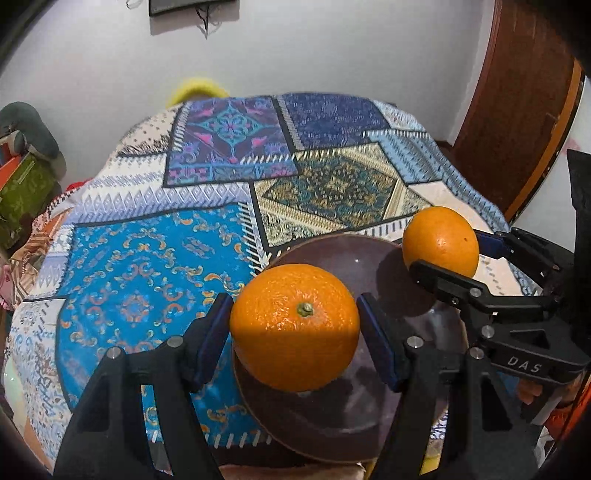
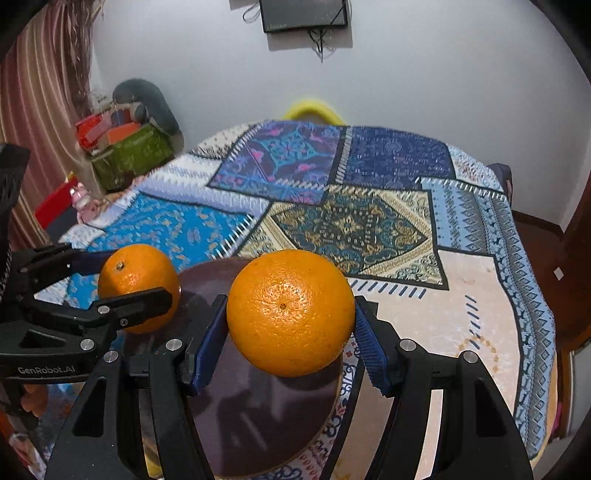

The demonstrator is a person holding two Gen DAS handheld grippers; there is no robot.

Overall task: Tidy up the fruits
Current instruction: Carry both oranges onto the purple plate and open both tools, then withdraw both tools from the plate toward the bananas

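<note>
2 oranges: one (image 1: 294, 326) in left gripper (image 1: 295, 332), one (image 2: 290, 312) in right gripper (image 2: 291, 328). 2 grippers. 1 brown plate (image 1: 373, 254). 1 patterned tablecloth (image 1: 147, 258). 1 wall screen (image 2: 304, 14). 1 green box (image 2: 133, 155). 1 curtain (image 2: 40, 92). 1 yellow thing (image 2: 314, 109) behind table, unclear what.

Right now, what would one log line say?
left gripper: holds orange | right gripper: holds second orange | both above brown plate

Two oranges (image 1: 294, 326) (image 1: 440, 240) held side by side above plate (image 1: 332, 417).
</note>
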